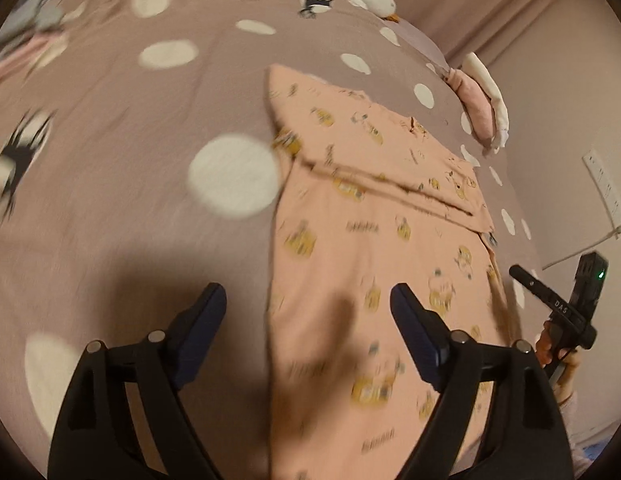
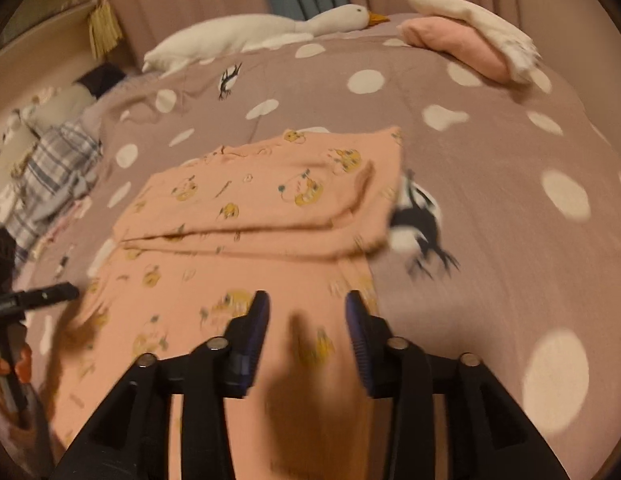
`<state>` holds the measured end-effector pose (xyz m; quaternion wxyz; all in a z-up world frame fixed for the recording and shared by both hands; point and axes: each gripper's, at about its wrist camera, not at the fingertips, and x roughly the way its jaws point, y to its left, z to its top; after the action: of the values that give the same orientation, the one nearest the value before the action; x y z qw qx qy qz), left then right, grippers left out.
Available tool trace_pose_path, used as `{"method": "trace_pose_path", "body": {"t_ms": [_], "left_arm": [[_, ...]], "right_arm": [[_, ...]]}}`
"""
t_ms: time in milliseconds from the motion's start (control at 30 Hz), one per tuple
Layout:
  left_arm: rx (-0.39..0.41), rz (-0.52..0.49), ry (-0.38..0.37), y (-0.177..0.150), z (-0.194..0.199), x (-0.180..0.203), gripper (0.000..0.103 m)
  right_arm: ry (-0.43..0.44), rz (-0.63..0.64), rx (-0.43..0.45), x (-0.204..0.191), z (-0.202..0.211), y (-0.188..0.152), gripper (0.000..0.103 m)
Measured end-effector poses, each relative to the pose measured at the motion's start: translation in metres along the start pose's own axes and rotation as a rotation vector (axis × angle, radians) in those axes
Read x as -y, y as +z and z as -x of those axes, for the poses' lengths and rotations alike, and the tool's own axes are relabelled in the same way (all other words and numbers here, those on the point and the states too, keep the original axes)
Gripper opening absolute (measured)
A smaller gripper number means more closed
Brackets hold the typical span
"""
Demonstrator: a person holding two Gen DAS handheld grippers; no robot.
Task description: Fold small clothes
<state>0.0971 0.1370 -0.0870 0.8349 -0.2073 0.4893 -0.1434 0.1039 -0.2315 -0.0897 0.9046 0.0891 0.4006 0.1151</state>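
Peach printed garment on bed: far end folded over, near length unfolded; left hand-held gripper and right hand-held gripper both apart, empty.

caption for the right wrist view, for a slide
Open right tongs hover over a half-folded peach garment on the polka-dot bedspread.

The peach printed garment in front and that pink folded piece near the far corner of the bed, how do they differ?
The peach garment is covered in small yellow cartoon prints; the pink piece looks plain. The peach garment is only part-folded, its far end doubled over with the near part lying flat, while the pink piece is a compact bundle. The peach garment has nothing on it; the pink piece has a white folded cloth on top. Both lie on the spotted bedspread.
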Motion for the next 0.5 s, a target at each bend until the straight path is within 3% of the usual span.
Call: {"method": "trace_pose_path", "body": {"t_ms": [267,500], "left_arm": [[-0.035,0.084,-0.163,-0.046,0.017,-0.010,0.084],[-0.038,0.110,-0.256,-0.067,0.021,-0.001,0.091]], "right_arm": [[0.083,-0.180,-0.022,0.039,0.031,-0.041,0.045],[0.275,-0.256,-0.128,0.041,0.022,-0.076,0.046]]}}
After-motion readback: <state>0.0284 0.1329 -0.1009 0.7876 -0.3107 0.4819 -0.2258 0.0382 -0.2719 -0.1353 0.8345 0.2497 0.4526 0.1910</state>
